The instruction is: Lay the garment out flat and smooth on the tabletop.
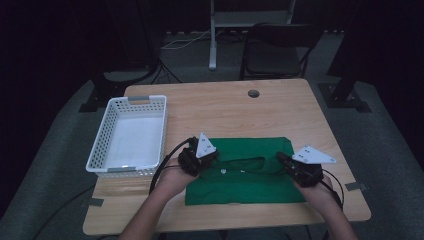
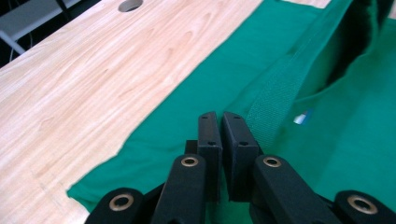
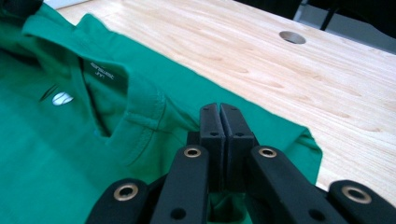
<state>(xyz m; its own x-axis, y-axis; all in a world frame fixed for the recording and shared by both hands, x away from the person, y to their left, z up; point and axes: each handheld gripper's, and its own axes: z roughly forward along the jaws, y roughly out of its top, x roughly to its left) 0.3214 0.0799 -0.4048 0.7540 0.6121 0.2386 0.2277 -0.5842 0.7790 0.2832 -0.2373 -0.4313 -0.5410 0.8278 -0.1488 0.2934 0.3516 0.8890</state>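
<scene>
Both tongs, left [image 1: 196, 159] and right [image 1: 285, 161], are clamped on the collar edge of the green cotton shirt [image 1: 245, 172] lying on the wooden counter [image 1: 225, 107]. A fold looks underway; next, carry both corners evenly across.

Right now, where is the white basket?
In the high view, the white basket sits at the table's left edge, just left of the green shirt.

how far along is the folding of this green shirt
Early on. Done: the green cotton shirt lies spread on the wooden table. In hand: the left gripper and right gripper are shut on its shoulders. Left: folding; the white plastic basket holds nothing.
</scene>
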